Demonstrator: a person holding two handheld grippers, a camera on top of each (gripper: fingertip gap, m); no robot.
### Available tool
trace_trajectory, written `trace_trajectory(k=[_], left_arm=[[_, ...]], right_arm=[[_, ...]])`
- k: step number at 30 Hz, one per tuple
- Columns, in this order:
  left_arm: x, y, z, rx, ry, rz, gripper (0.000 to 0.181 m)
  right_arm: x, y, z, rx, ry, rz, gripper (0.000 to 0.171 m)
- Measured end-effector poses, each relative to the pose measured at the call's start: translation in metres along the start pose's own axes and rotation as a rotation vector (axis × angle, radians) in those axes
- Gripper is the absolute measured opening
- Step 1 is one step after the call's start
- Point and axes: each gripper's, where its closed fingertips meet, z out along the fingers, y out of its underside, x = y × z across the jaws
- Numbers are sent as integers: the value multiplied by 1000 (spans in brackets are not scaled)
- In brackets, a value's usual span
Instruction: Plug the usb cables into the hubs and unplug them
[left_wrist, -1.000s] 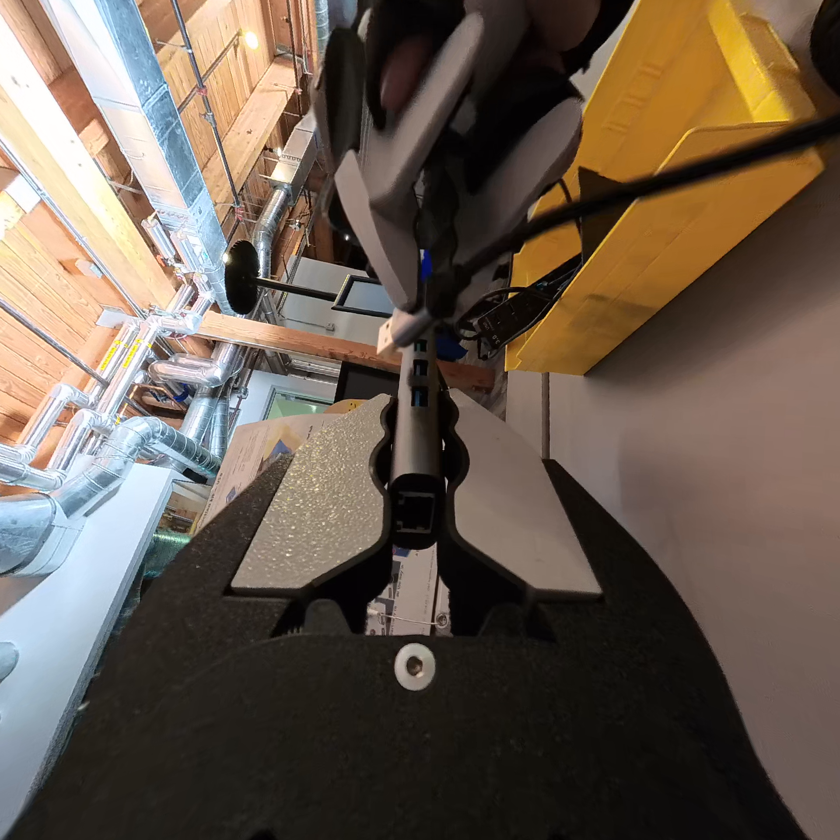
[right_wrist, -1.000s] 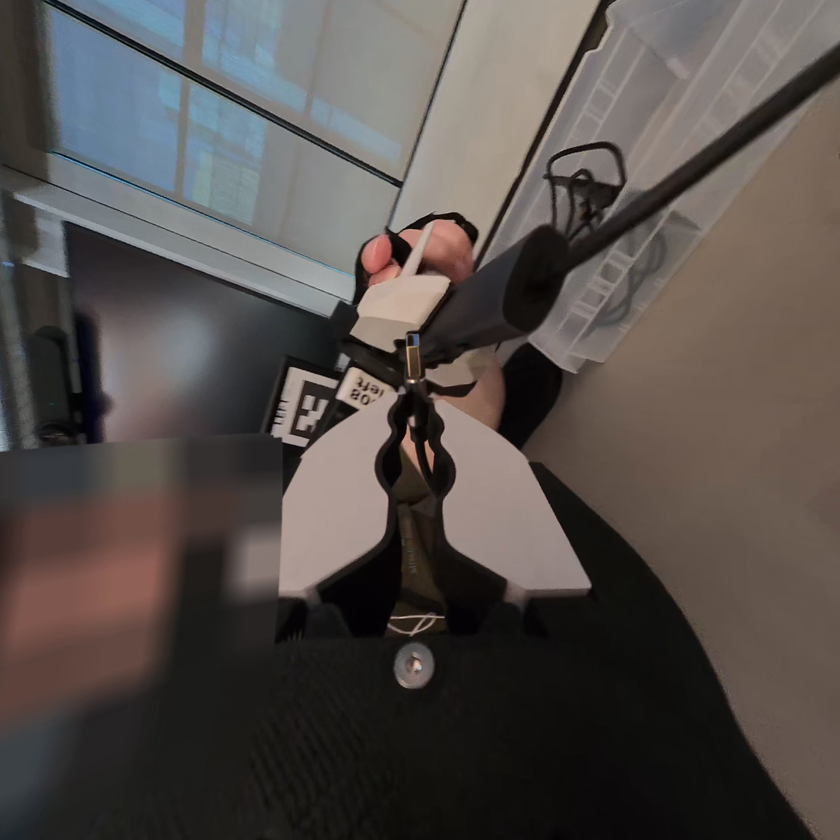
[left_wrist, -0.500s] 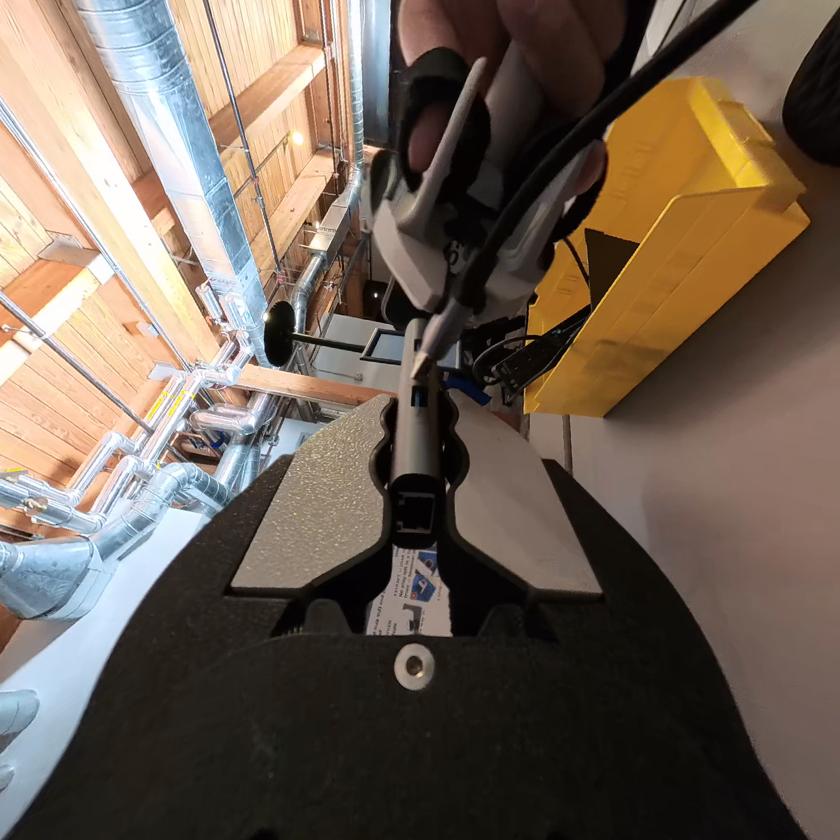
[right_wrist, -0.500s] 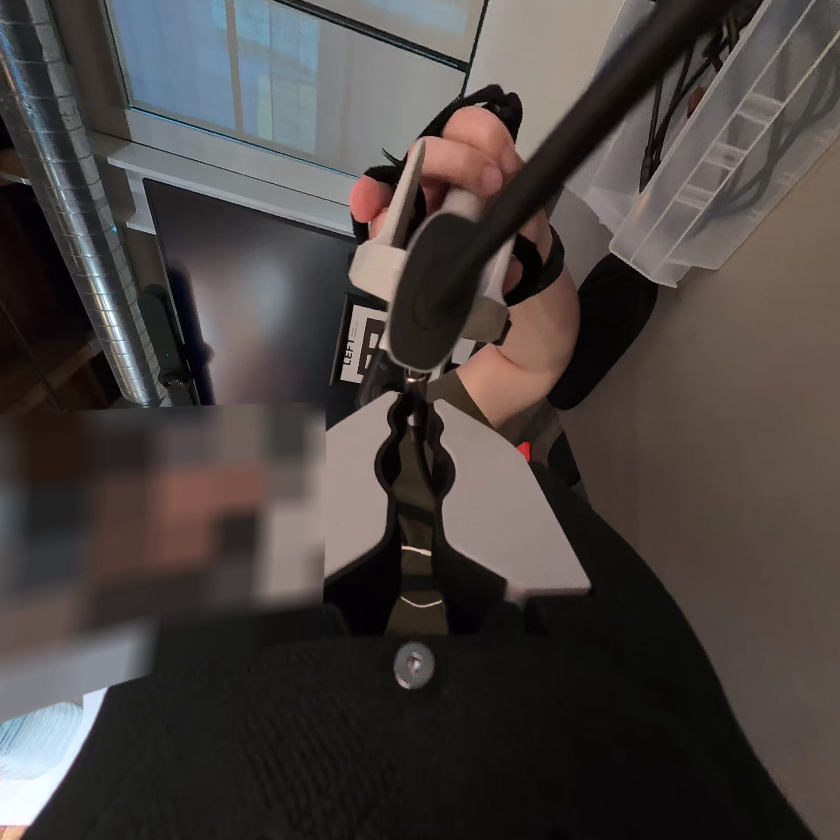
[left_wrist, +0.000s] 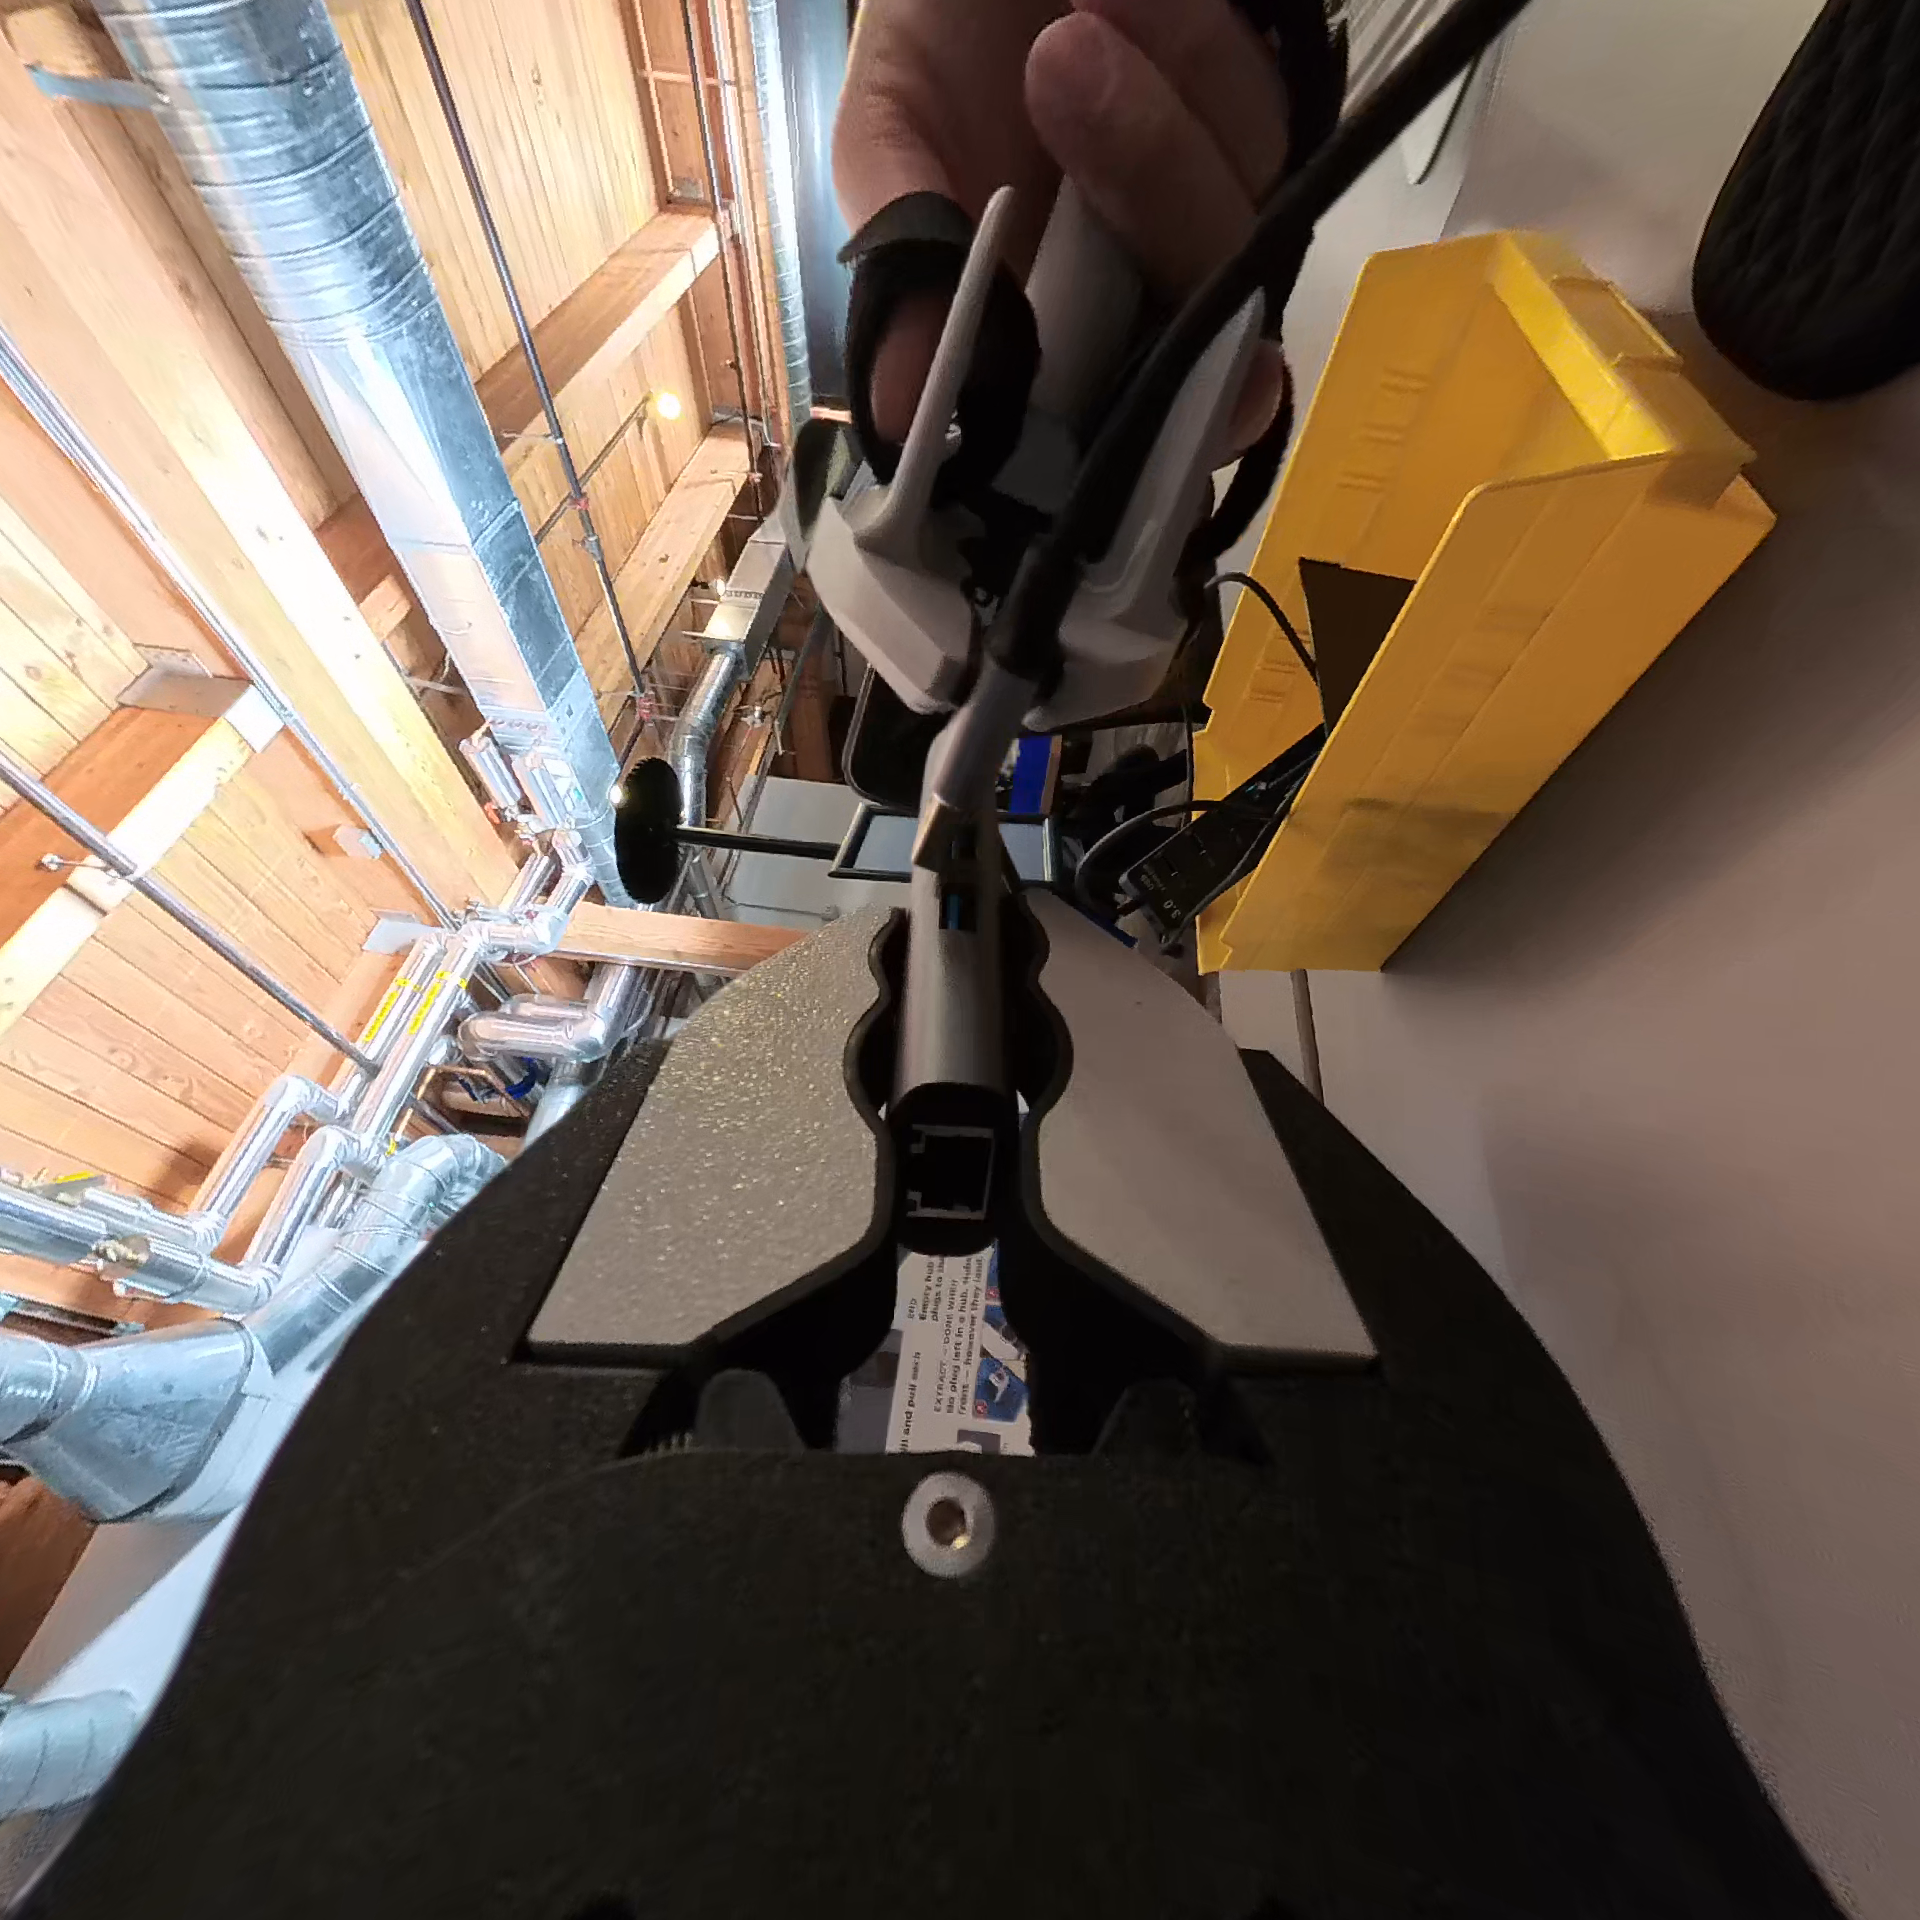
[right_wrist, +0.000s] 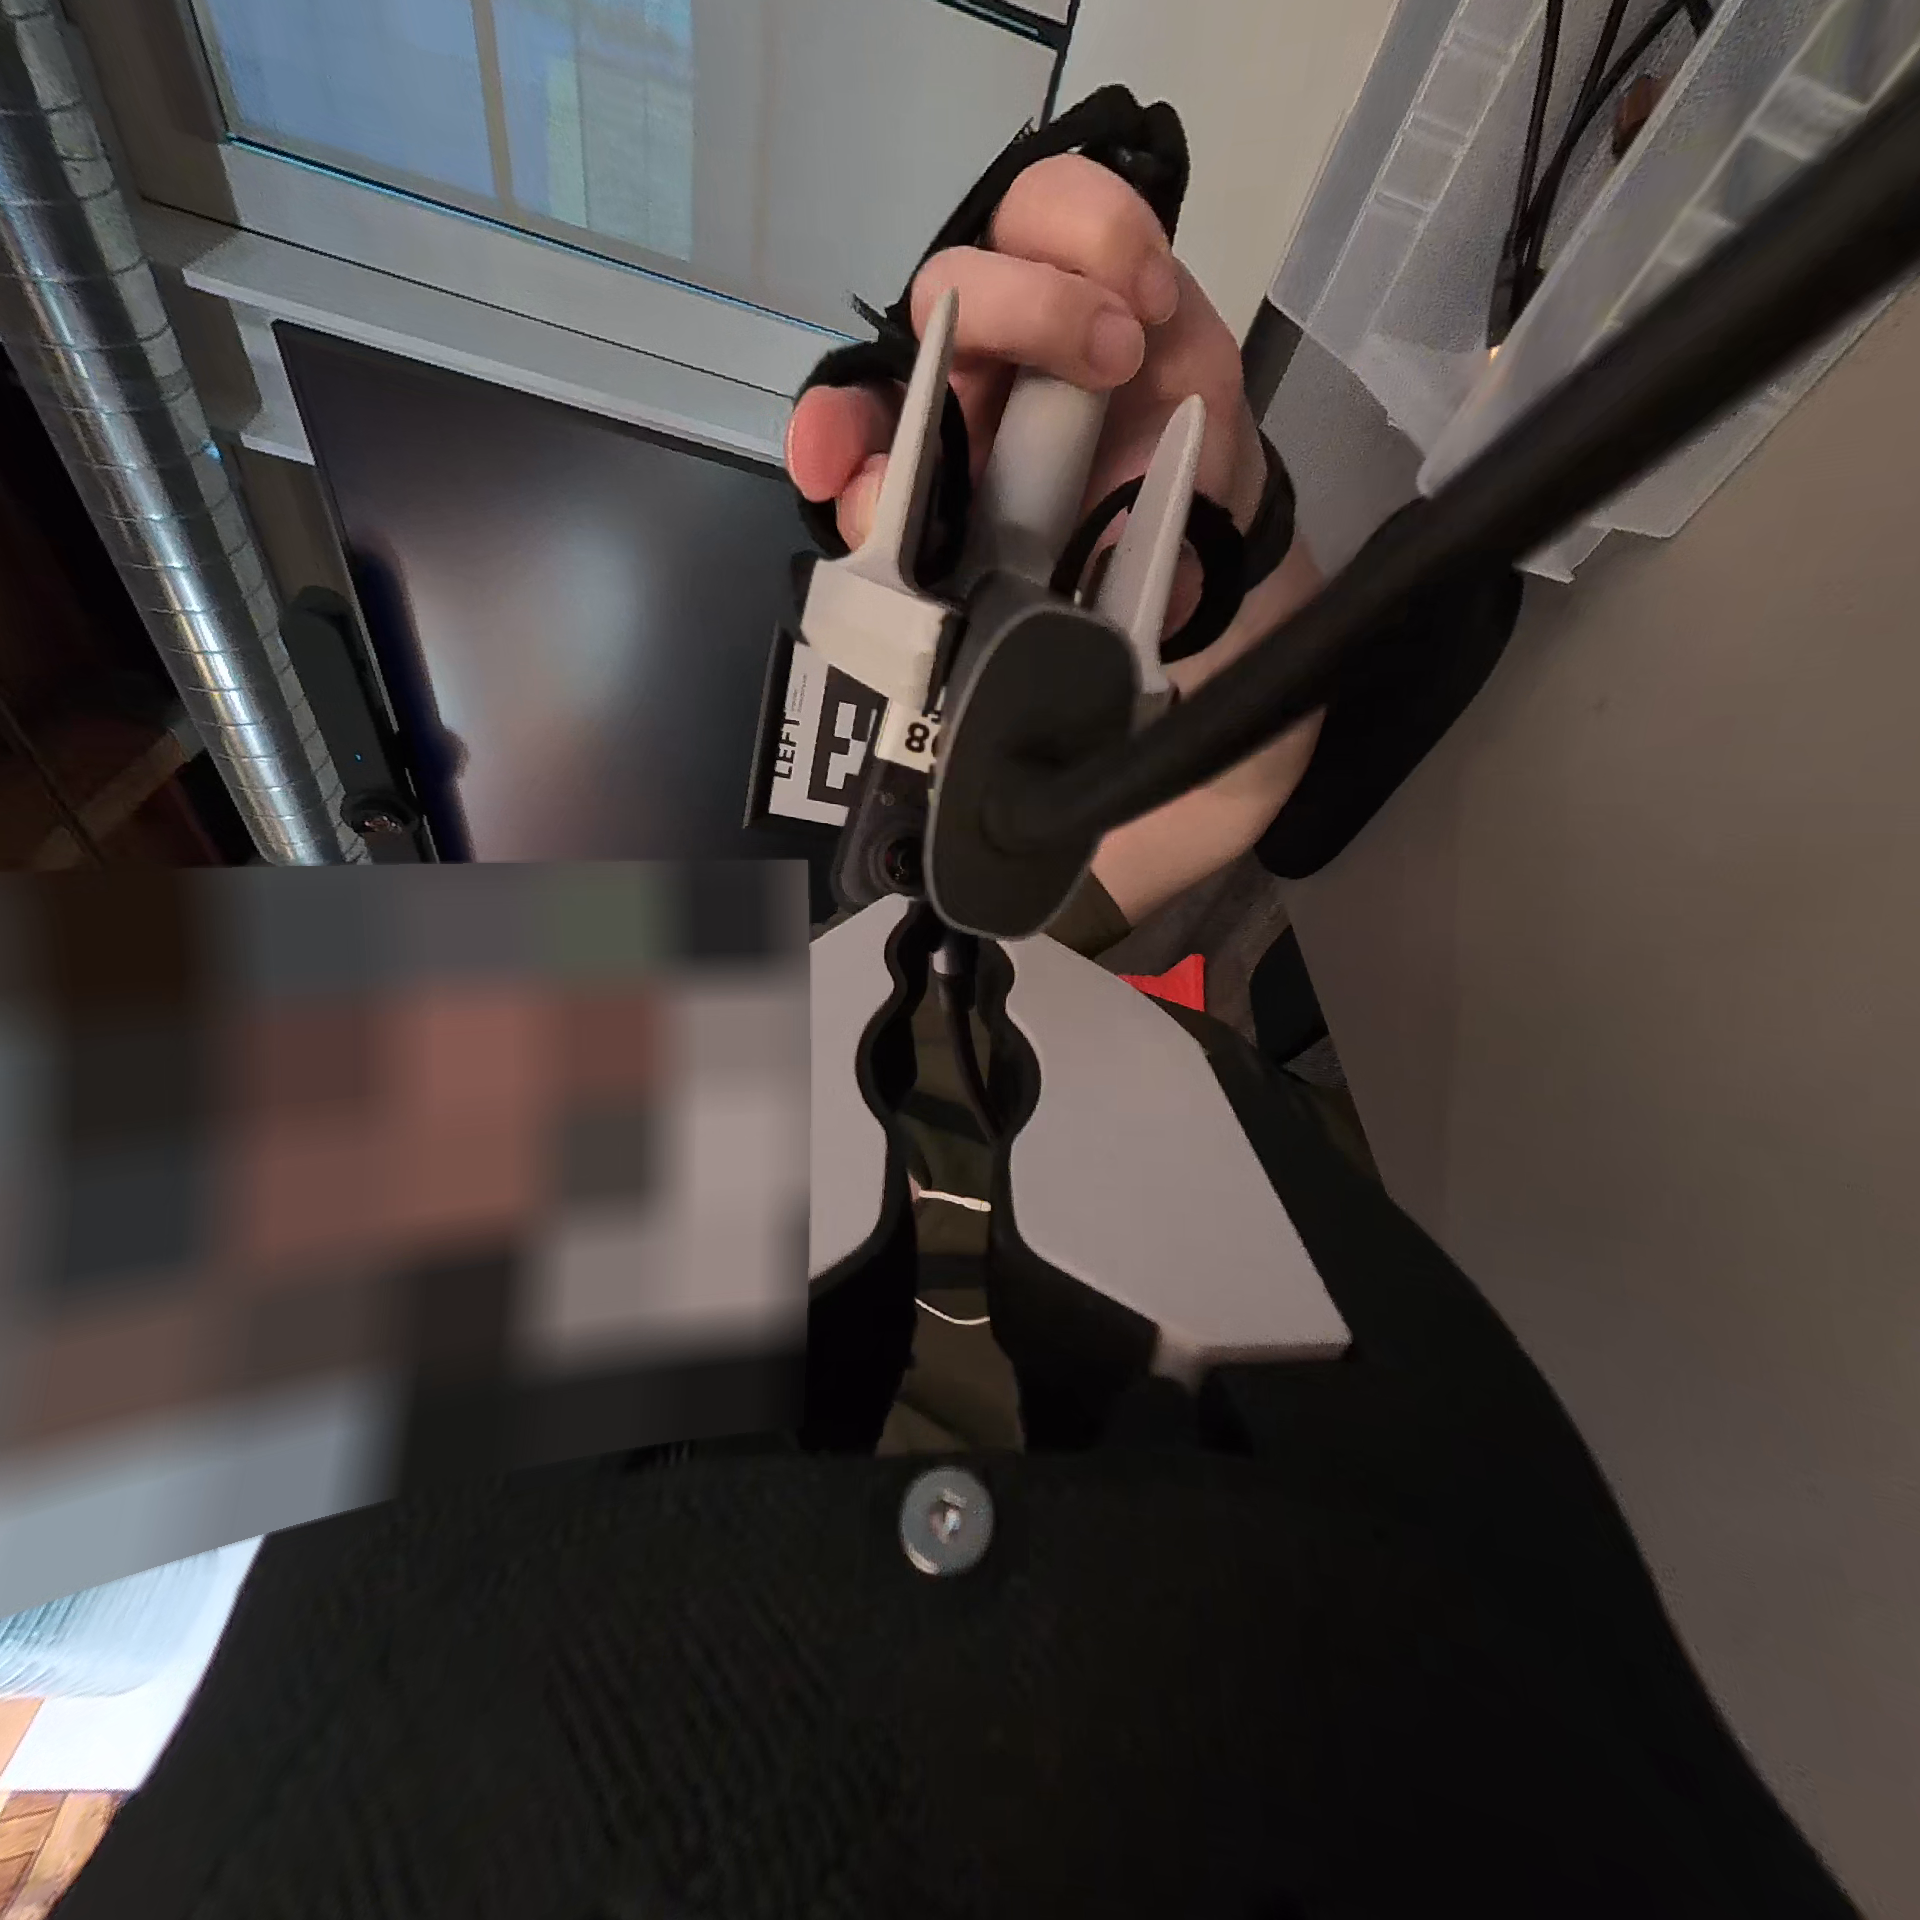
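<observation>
The slim dark grey metal USB hub (left_wrist: 940, 1049), its square end socket facing the camera, is clamped lengthwise between the left gripper (left_wrist: 951, 997)'s 2 closed grey fingers. The silver USB plug (left_wrist: 935, 826) on a black cable (left_wrist: 1226, 301) touches the hub's blue ports, gripped by the right gripper (right_wrist: 951, 982)'s closed fingers. A yellow plastic bin (left_wrist: 1475, 623) lies beyond on the grey table (left_wrist: 1621, 1299).

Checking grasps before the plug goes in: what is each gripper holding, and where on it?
Left gripper clamps the hub around its body. Right gripper pinches the USB cable just behind its plug.
</observation>
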Motion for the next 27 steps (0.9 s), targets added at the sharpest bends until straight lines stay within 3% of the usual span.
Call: trace_trajectory(k=[13,27], left_arm=[[-4,-7,-2,19,-15,5,17],[-5,10,7,-153,-45,67,17]], right_arm=[[1,6,-5,-11,17,16,9],[7,1,-13,2,38,39,9]])
